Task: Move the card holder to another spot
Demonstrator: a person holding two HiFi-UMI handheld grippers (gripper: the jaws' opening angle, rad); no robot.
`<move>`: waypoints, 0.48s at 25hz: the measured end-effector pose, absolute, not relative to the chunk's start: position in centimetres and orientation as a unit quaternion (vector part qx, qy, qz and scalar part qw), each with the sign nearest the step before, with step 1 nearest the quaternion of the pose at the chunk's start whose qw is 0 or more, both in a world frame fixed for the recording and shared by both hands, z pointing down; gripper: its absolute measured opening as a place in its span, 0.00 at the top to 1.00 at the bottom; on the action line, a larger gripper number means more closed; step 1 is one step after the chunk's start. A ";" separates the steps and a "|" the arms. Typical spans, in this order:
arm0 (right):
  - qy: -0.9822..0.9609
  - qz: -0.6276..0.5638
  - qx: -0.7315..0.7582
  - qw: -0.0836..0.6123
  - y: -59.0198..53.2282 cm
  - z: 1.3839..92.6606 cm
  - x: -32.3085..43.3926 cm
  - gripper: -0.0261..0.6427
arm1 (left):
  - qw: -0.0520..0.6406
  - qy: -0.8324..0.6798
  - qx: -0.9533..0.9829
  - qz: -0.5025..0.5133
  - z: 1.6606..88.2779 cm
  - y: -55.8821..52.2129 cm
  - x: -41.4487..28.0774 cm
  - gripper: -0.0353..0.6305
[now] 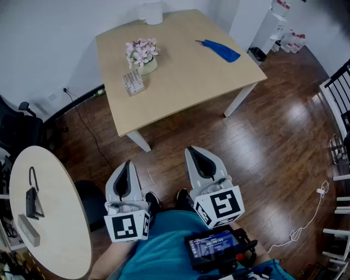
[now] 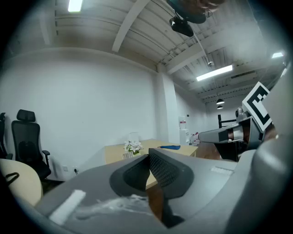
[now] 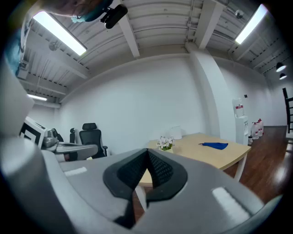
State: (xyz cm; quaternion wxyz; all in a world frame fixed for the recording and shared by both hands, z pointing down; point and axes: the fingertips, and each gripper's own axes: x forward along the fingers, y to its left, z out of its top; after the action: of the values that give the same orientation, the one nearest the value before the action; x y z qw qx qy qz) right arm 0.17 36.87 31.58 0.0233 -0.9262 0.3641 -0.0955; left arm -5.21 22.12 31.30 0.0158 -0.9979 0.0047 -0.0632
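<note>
The card holder (image 1: 133, 83), a small stand with white cards in it, sits on the light wooden table (image 1: 180, 82) near its left edge, just in front of a pot of pale pink flowers (image 1: 143, 54). Both grippers hang well short of the table, over the dark wood floor close to the person's body. My left gripper (image 1: 127, 163) is shut with nothing in it, and in the left gripper view its pads (image 2: 155, 167) meet. My right gripper (image 1: 197, 149) is also shut and empty, its jaws closed together in the right gripper view (image 3: 147, 153). The flowers (image 3: 164, 143) show far ahead.
A blue cloth (image 1: 220, 50) lies on the table's right side and a white container (image 1: 151, 12) stands at its far edge. A round table (image 1: 54, 219) with a black object is at the left, an office chair (image 1: 16, 128) behind it. A white cable (image 1: 306, 219) trails on the floor.
</note>
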 end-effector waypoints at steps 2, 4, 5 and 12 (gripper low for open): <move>0.371 -0.094 -0.924 0.025 37.9 31.7 0.5 0.97 | 0.018 0.014 -0.998 -0.063 31.3 23.0 -5.1 0.93; 0.372 -0.095 -0.923 0.026 38.9 31.9 1.1 0.97 | 0.017 0.021 -0.998 -0.064 31.4 23.8 -4.9 0.93; 0.371 -0.096 -0.923 0.026 39.4 32.1 1.4 0.97 | 0.016 0.023 -0.998 -0.065 31.5 24.1 -4.7 0.93; 0.374 -0.108 -0.921 0.030 39.4 32.8 3.3 0.97 | 0.017 0.037 -0.996 -0.075 31.9 23.5 -3.1 0.93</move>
State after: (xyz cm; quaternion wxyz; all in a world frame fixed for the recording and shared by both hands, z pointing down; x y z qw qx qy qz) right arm 3.26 39.41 32.77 0.0304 -0.9208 0.3737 -0.1078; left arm -3.09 23.45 31.86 0.0171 -0.9964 0.0372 -0.0746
